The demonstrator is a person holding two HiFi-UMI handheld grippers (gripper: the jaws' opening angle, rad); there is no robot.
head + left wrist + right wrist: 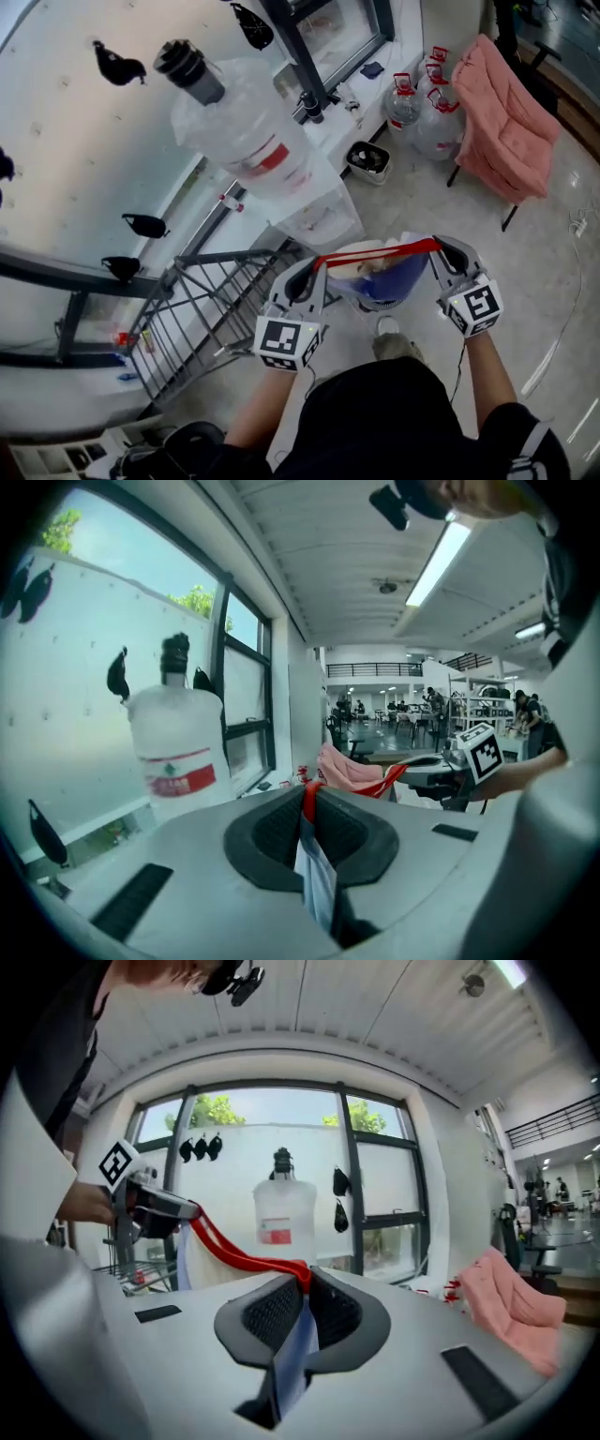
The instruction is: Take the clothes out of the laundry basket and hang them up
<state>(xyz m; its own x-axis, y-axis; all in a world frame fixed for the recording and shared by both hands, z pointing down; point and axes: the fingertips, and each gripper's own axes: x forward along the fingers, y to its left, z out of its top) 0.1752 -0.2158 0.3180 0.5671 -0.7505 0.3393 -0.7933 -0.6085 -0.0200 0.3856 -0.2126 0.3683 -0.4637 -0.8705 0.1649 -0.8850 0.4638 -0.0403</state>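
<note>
The left tool [309, 803] and the right tool [305, 1288] are both closed tight, and each pinches one end of the red-trimmed garment [377, 253]. The garment is stretched in the air between them, at the person's 12 o'clock. The drying rack [202, 300] stands at 10 o'clock. The hold seems to be only on the thin red edge, so a strong pull apart may slide it out. The loose hanging cloth may also catch on the rack wires.

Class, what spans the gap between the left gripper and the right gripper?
A garment's red band stretches taut from the left gripper to the right gripper, shown in the head view.
</note>
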